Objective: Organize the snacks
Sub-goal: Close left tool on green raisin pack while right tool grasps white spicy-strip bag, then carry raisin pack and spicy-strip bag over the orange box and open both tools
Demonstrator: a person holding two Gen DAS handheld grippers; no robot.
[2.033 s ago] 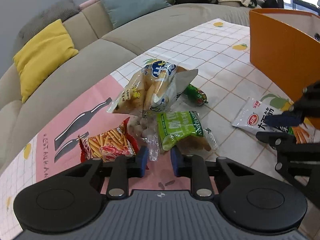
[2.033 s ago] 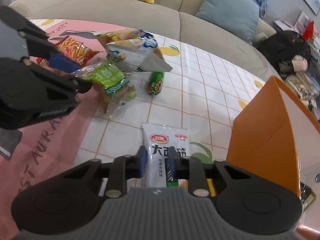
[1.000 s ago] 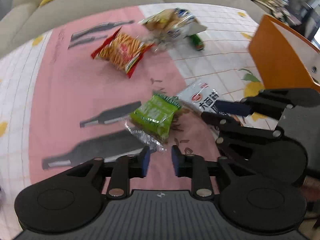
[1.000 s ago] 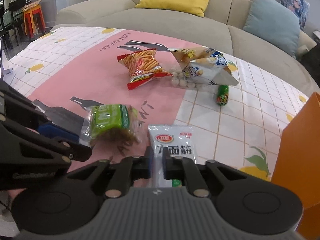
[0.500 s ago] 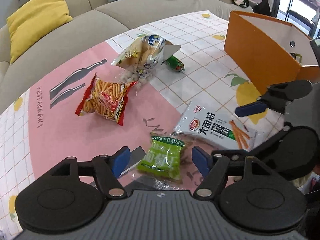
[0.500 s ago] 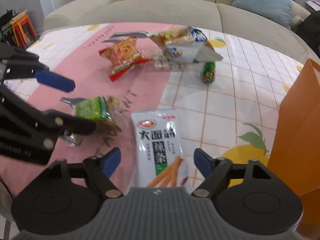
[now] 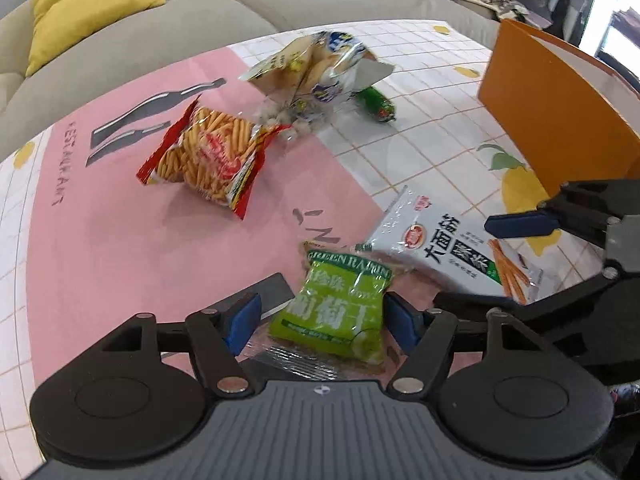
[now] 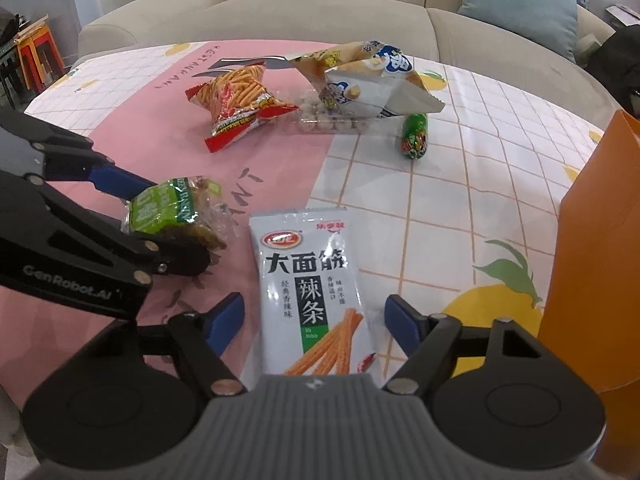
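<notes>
Snacks are lying scattered over the tabletop [image 8: 460, 184], which is wearing a pink and white checked cloth. The green raisin packet [image 7: 340, 304] is sitting near the front edge, between the widely spread jaws of the left gripper [image 7: 322, 322], and the blue fingertips [image 7: 240, 320] are standing apart from its sides without touching it. Just beside it toward the right edge, the white spicy-strip packet [image 8: 312, 288] is lying flat between the equally wide jaws of the right gripper [image 8: 314, 318], which is gripping nothing. The two packets are almost touching at their corners in the left wrist view. Further back, toward the far edge, the red stick-snack bag [image 7: 208, 156] is resting on the pink part of the cloth, and the puffy biscuit bag [image 8: 360, 80] is leaning over a clear pack of small round pieces [image 8: 328, 120]. The green sausage [image 8: 414, 136] is lying just beside that bag on the white squares. The orange box [image 7: 560, 108] is standing at the right edge, well apart from the far group. A grey sofa [image 8: 280, 16] with a yellow cushion [image 7: 88, 0] is curving behind the tabletop.
</notes>
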